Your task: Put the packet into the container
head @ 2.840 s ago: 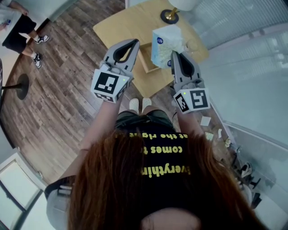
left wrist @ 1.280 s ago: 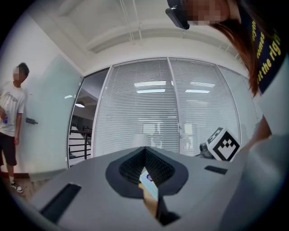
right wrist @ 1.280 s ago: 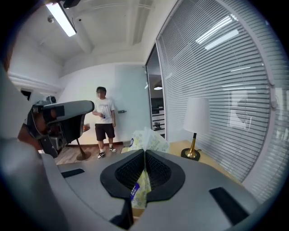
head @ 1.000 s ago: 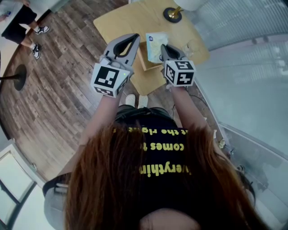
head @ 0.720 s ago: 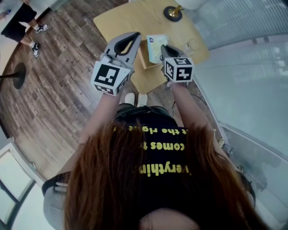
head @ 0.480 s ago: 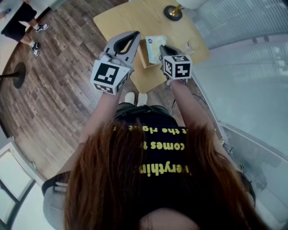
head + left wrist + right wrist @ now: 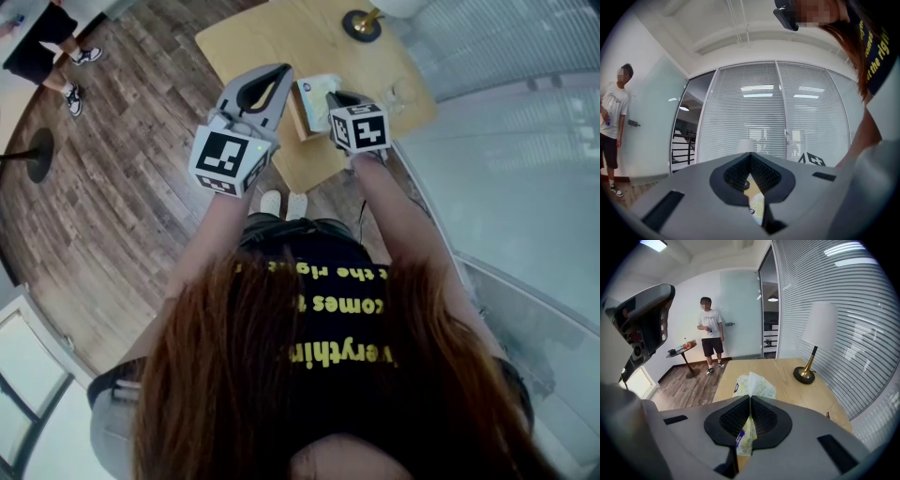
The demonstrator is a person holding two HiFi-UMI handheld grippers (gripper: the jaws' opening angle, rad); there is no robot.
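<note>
Packet (image 7: 752, 384) handling is where we stand: the right gripper (image 7: 750, 401) has its jaws pressed together on the thin, crinkly wrapper, with the upper part of the packet fanning out above the jaws and a lower edge hanging beneath them. In the head view the packet (image 7: 315, 89) hangs above the wooden table (image 7: 253, 42), just beside or partly over the container (image 7: 299, 120), a shallow wooden box near the table's near edge. The left gripper (image 7: 751, 158) has its jaws closed on nothing and hovers beside the container in the head view (image 7: 279, 80), well placed to steady it. To do this step well, we judge that we should centre the packet over the opening and lower it until its bottom edge is inside the walls. Only then should we release it, because a soft packet held by one pinch may swing or catch on the rim. We would keep the empty claw clear of the opening but near enough to stop the box sliding. As for what the container holds, we cannot tell: the grippers and the packet cover most of it, and only part of a wall shows. The lamp (image 7: 819, 329) stands well apart at the far side of the table.
</note>
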